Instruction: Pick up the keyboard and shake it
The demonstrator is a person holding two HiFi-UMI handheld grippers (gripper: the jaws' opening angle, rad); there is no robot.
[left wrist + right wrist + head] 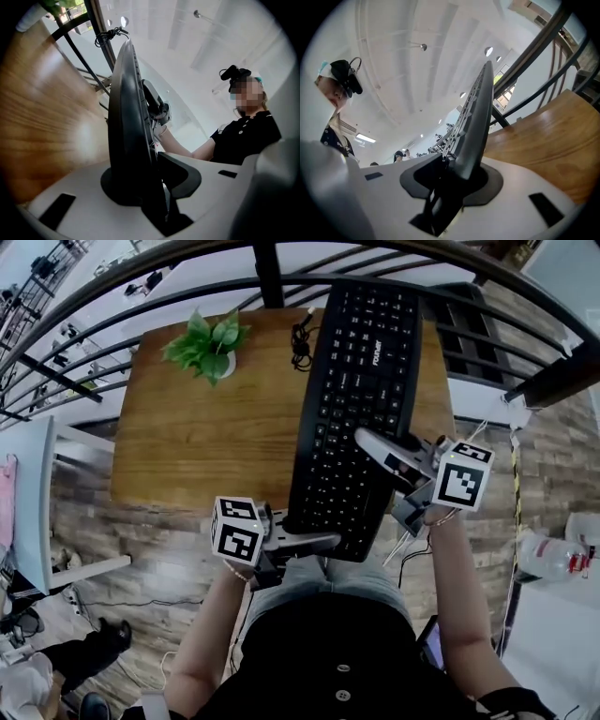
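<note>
Keyboard (361, 381) ran lengthwise away from person; left gripper (314, 542) & right gripper (377, 447) part-closed, clamping opp. long edges at near end, prob. off table (187, 446).

The keyboard (361, 399) is black plastic, with matt keys and a smooth underside that shows a faint sheen in the left gripper view. The table (187, 437) is warm brown wood with a clear grain and a soft satin gloss. The left gripper (323, 542) and the right gripper (373, 441) have smooth, pale grey plastic shells and dark matt pads (183, 176). The railing (269, 273) is dark painted metal. The floor (141, 554) looks like rough-grained wooden planks. The shirt (328, 652) is matt black cloth.
</note>
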